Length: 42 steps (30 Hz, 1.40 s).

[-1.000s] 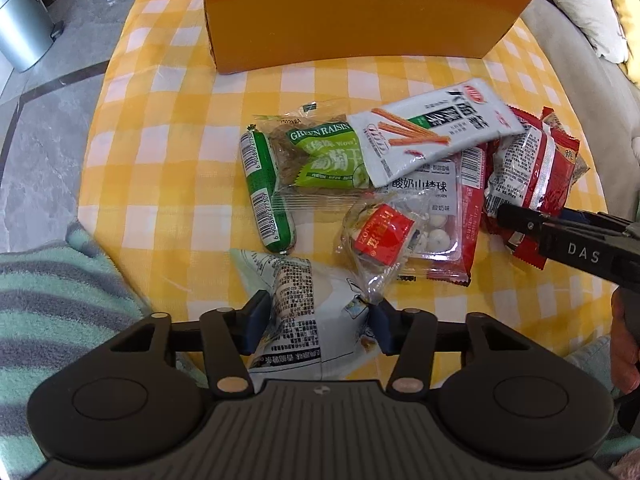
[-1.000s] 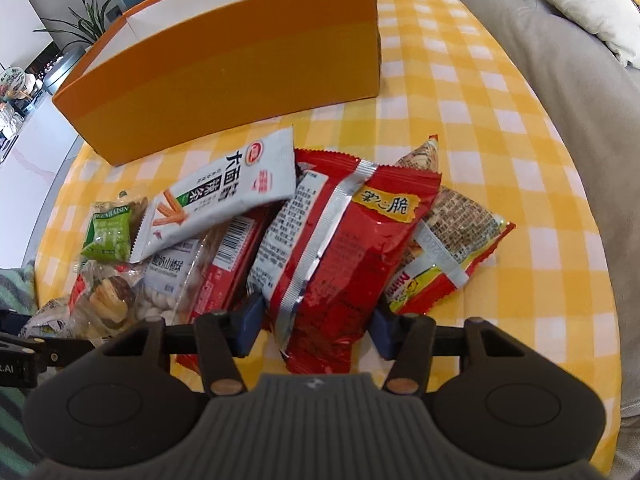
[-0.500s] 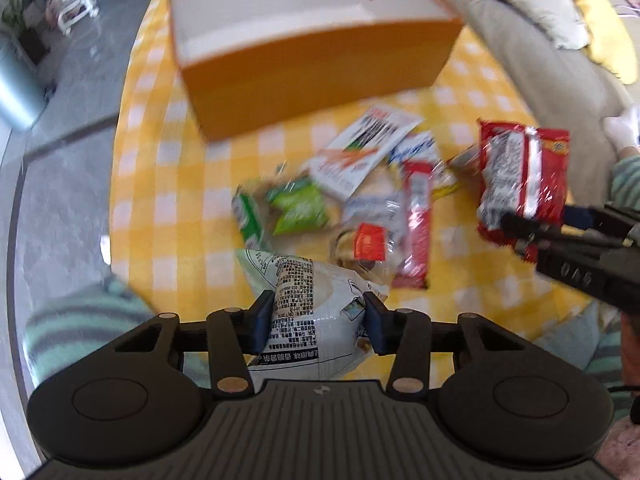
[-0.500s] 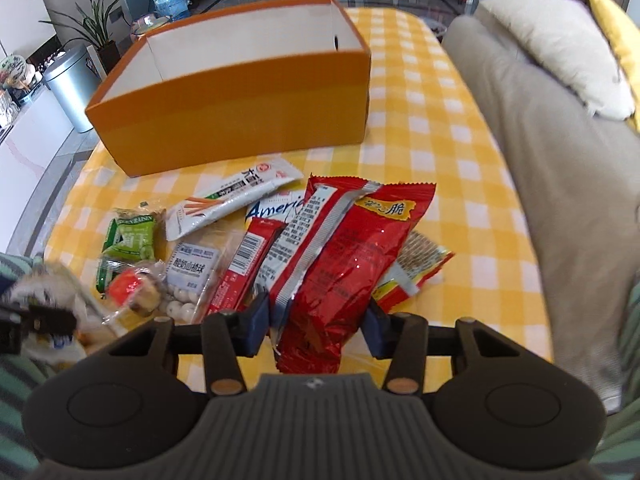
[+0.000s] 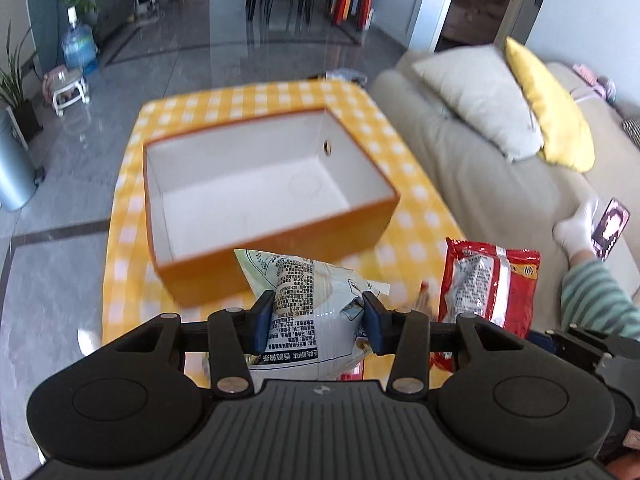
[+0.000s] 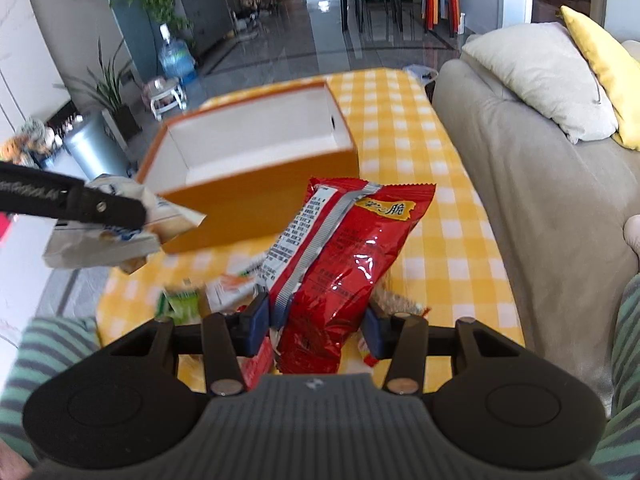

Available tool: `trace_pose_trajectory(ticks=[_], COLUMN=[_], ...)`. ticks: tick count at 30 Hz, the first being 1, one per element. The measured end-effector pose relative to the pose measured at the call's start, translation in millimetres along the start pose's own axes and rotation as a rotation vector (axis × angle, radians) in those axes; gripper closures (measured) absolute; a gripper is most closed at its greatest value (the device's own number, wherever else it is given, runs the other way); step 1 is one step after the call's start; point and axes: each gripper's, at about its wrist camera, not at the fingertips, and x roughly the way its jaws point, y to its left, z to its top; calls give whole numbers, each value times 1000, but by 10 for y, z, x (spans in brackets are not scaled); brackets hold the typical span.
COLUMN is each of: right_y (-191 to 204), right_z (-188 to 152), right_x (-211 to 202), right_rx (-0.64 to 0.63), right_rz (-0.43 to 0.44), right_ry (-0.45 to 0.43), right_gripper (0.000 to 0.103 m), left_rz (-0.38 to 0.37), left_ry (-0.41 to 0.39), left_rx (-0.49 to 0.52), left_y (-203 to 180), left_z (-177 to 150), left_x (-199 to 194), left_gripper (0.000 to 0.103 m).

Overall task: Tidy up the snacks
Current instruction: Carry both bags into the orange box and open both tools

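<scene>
Left gripper (image 5: 316, 322) clamped on white snack bag (image 5: 308, 308); right gripper (image 6: 314, 328) pinching red snack bag (image 6: 340, 264). Orange box (image 5: 280, 248) ahead, below both. Risk: slick bags slipping out short of box; held near one end only.

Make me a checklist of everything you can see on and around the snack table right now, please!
Surface: table with yellow checked cloth.
Job's things: orange box, nothing inside; white snack bag; red snack bag; more packets lying on the cloth, blurred.
Clutter: nothing seen.
Grippers: left gripper shut on the white snack bag; right gripper shut on the red snack bag; both bags held up off the cloth.
Cables: nothing seen.
Surroundings: sofa, cushions, water bottle, plants, bin.
</scene>
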Motion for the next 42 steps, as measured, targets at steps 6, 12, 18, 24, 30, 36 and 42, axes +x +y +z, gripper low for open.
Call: trace_pose_trajectory(ticks=[6,12,18,24,30,36,42], right_y=[34,73,105,176,326,534,702], right_z=[318,673,1047,1382,1637,1838,1962], right_x=[-133,-102,68,347,798,1293,1761], right_rx=[1,-2,-22,-63,-142,-224,-327], right_rz=[35,61,82,116,160,204,226], right_ry=[-55,-77,-73,-64,-18,76,205], right_gripper=[57,57,57,57,57,57,57], left_rz=[-5,30,50,43,28,26,55], left_ry=[-44,-86,-98,-102,-83,-26,45], left_rx=[-21,-36,-69,-94,-116,-54,-24], left_y=[63,208,408,624,820,926,994], left_z=[221,479,692,828,861,881,900], left_x=[-6,0,100,274,469,689,967], left_gripper=[52,52,52,52,52,52,52])
